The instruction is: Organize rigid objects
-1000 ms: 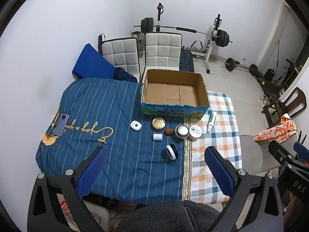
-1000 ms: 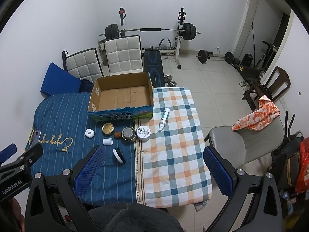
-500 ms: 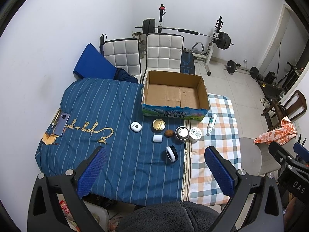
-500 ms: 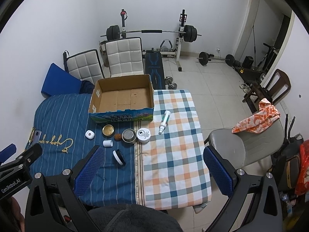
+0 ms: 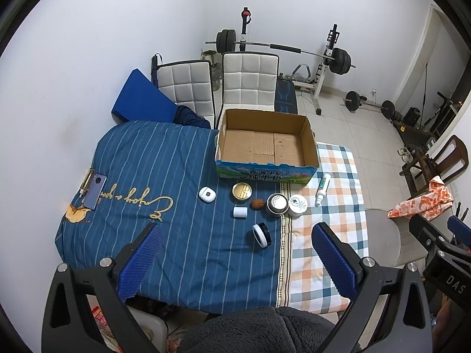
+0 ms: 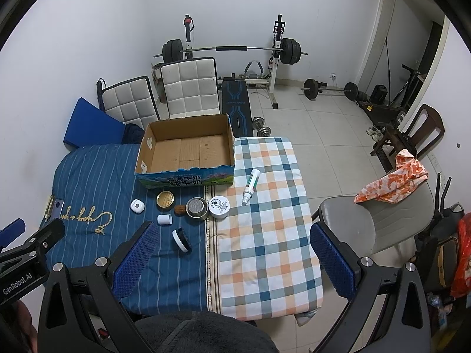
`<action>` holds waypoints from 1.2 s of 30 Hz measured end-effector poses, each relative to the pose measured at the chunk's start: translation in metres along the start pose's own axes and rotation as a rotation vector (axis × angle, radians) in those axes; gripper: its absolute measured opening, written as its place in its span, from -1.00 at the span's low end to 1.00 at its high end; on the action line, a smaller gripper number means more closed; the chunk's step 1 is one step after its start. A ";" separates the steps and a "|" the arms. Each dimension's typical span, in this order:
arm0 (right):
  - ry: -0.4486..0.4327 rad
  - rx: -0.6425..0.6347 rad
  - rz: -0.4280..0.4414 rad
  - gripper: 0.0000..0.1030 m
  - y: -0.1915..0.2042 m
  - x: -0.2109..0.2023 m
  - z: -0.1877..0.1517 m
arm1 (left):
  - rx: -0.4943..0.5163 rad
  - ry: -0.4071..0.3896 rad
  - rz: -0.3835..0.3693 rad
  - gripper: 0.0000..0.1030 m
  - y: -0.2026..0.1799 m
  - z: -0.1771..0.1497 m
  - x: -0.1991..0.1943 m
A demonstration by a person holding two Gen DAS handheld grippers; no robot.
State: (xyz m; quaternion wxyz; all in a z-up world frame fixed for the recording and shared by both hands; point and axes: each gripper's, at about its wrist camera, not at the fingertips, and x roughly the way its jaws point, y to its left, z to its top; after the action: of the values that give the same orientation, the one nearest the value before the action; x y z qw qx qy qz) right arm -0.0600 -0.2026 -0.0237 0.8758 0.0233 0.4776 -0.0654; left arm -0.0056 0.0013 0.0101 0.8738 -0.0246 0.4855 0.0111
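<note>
Since the earlier frames, both cameras are showing the table slightly farther off and lower in view, so the two grippers are drawing back a little, while nothing on the table is changing place. The left gripper (image 5: 235, 260) is hanging released above the near edge of the blue striped cloth (image 5: 164, 176), its blue pads spread wide and gripping nothing. The right gripper (image 6: 234, 257) is likewise hanging spread and empty over the checked cloth (image 6: 265, 220). The open cardboard box (image 5: 266, 173) is sitting at the far side of the table with nothing showing inside it. Just in front of it, the small objects are lying in a loose group: a white case (image 5: 206, 194), a gold tin (image 5: 242, 191), a white cap (image 5: 240, 212), a walnut (image 5: 257, 204), a metal shaker (image 5: 277, 203) touching a white jar (image 5: 297, 204), a black-and-white ring (image 5: 261, 234) lying nearest the grippers, and a white tube (image 5: 321, 185) on the checked side. A phone (image 5: 93, 189) is resting at the cloth's left edge.
</note>
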 end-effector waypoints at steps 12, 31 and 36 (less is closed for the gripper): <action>-0.001 0.000 0.001 1.00 -0.001 0.000 -0.001 | -0.003 0.002 -0.001 1.00 0.000 0.002 0.000; 0.009 -0.010 0.011 1.00 0.005 0.011 0.014 | -0.015 0.010 0.000 1.00 -0.003 0.013 0.009; 0.030 -0.005 0.013 1.00 0.003 0.029 0.016 | -0.016 0.040 -0.004 1.00 -0.003 0.014 0.027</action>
State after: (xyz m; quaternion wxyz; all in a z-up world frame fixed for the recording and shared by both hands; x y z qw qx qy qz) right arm -0.0310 -0.2039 -0.0399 0.8690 0.0253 0.4907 -0.0579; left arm 0.0202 -0.0014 -0.0050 0.8638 -0.0331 0.5026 0.0127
